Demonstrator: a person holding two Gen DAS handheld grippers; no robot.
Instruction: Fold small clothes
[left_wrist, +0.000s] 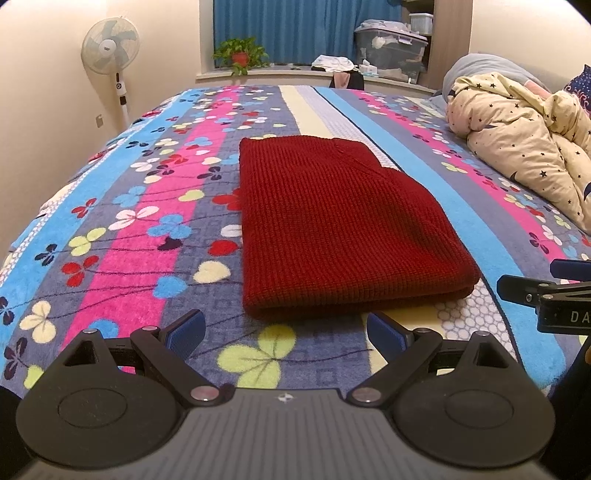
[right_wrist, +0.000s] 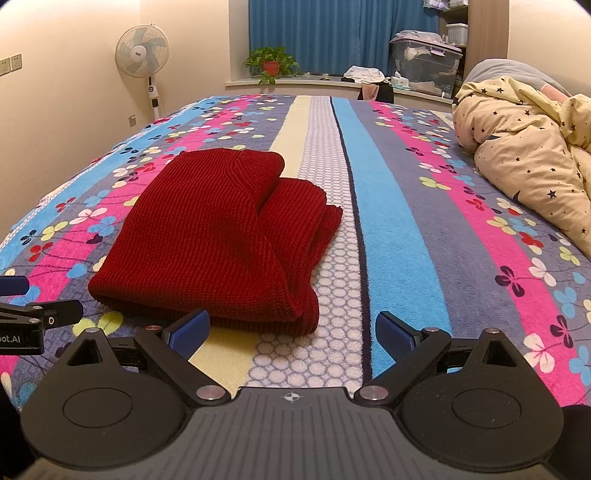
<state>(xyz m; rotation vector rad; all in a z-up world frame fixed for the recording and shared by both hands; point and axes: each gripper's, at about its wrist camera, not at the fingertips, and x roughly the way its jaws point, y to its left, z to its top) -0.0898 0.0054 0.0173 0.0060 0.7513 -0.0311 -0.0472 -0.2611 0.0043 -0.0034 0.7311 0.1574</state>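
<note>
A dark red knit sweater (left_wrist: 332, 225) lies folded into a compact stack on the flowered striped blanket (left_wrist: 155, 206); it also shows in the right wrist view (right_wrist: 214, 243). My left gripper (left_wrist: 285, 332) is open and empty, just short of the sweater's near edge. My right gripper (right_wrist: 291, 334) is open and empty, near the sweater's near right corner. The right gripper shows at the right edge of the left wrist view (left_wrist: 554, 291). The left gripper shows at the left edge of the right wrist view (right_wrist: 33, 314).
A crumpled cream star-print duvet (right_wrist: 528, 155) lies on the bed's right side. A standing fan (right_wrist: 142, 51) is by the left wall. A window ledge holds a potted plant (right_wrist: 271, 62), clothes and plastic storage boxes (right_wrist: 424, 62).
</note>
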